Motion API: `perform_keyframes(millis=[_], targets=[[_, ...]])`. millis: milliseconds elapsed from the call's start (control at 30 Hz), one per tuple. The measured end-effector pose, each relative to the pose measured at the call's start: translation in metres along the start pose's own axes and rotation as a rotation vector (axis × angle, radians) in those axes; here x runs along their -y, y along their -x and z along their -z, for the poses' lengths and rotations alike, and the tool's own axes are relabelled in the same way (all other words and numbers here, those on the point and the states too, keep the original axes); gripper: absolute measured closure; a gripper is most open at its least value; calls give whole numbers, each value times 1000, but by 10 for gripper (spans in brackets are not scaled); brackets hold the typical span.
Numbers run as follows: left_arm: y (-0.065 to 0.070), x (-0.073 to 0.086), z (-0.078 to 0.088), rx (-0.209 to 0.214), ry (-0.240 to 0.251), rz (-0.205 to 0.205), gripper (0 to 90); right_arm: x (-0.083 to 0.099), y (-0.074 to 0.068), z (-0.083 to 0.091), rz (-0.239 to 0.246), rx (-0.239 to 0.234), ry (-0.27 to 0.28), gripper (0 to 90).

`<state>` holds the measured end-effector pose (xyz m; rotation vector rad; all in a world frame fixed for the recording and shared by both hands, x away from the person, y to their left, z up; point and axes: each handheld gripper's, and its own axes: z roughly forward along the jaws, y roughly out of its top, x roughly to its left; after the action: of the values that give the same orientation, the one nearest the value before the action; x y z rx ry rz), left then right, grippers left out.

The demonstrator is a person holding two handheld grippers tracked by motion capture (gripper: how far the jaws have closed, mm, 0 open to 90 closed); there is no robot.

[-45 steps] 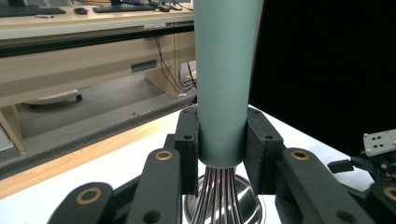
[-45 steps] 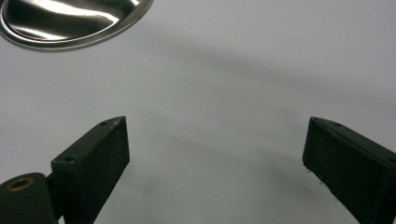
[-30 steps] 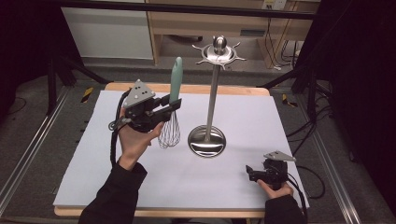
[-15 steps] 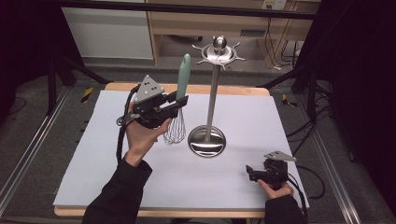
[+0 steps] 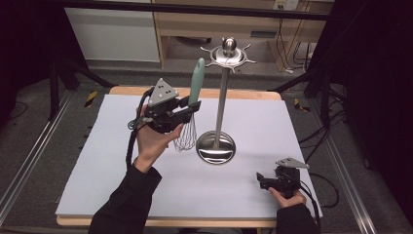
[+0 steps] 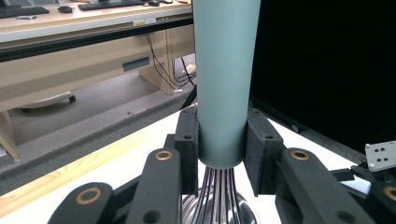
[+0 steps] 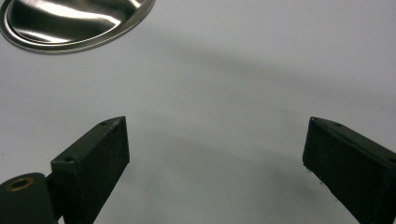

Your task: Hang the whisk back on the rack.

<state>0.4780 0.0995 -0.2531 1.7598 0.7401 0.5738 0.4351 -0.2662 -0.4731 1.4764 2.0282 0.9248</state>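
A whisk with a pale green handle (image 5: 197,80) and wire head (image 5: 185,137) is held upright above the white table mat, handle up. My left gripper (image 5: 189,111) is shut on the low end of that handle (image 6: 226,84), its pads (image 6: 187,140) pressing both sides. Just to the right rises a steel hanging stand (image 5: 221,92) with a round base (image 5: 215,147) and a hooked crown (image 5: 227,52). My right gripper (image 5: 263,181) rests low on the mat at the front right, open, its jaws wide apart over bare mat (image 7: 217,135); the stand's base (image 7: 70,21) lies ahead of it.
The white mat (image 5: 97,161) covers a wooden table (image 5: 243,94). Metal rails (image 5: 29,161) run along both sides on the floor. A wooden desk (image 5: 214,27) stands behind the table.
My left gripper has lifted the whisk and carried it right, closer to the stand's pole, with the handle tilting a little right. The right gripper has stayed put.
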Motion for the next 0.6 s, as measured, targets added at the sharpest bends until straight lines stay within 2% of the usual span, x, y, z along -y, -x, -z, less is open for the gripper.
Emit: perform_keyframes(millis=[600], targets=[[3, -7, -10, -14, -41, -19, 688, 0, 0, 0, -2, -2, 1, 77]])
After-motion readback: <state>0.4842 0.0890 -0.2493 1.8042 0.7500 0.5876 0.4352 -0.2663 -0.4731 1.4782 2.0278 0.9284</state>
